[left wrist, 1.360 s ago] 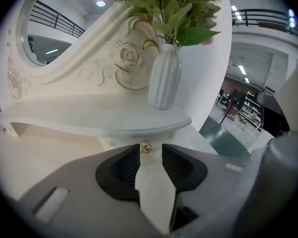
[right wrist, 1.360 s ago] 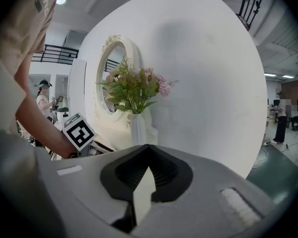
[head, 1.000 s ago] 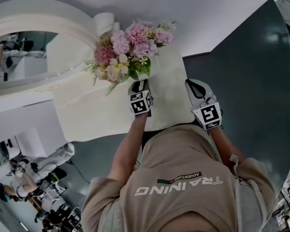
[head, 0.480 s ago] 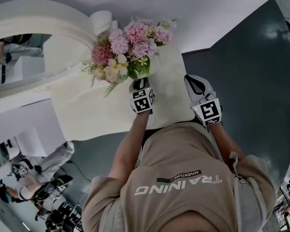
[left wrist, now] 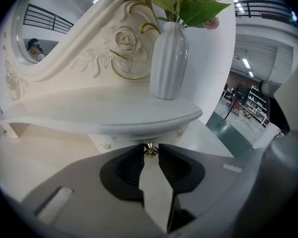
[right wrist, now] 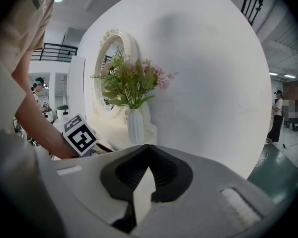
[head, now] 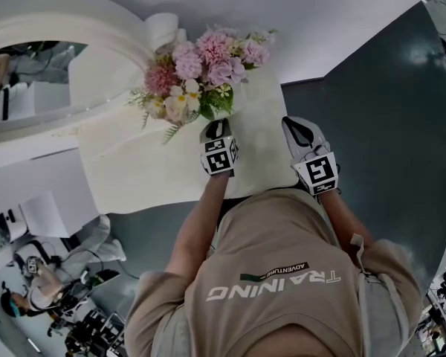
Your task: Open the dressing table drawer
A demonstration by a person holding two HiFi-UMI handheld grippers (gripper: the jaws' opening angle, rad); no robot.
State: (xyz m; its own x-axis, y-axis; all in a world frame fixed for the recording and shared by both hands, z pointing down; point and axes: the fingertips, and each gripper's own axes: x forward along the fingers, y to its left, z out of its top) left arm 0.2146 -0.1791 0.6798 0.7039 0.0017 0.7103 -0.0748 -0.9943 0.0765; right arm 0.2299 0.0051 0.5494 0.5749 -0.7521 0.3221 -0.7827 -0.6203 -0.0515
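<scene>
A white ribbed vase (left wrist: 169,61) of pink flowers (head: 208,65) stands upper centre. Dark floor (head: 386,125) fills the right. In the right gripper view, a bystander (right wrist: 277,118) stands far right.

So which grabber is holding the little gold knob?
The left gripper: its jaws have just closed on the gold drawer knob under the tabletop. The right gripper is shut on nothing.

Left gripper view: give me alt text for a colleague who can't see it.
The left tongs have just closed on the small gold drawer knob under the white dressing table top. A ribbed white vase of flowers stands on it beside a carved rose.
</scene>
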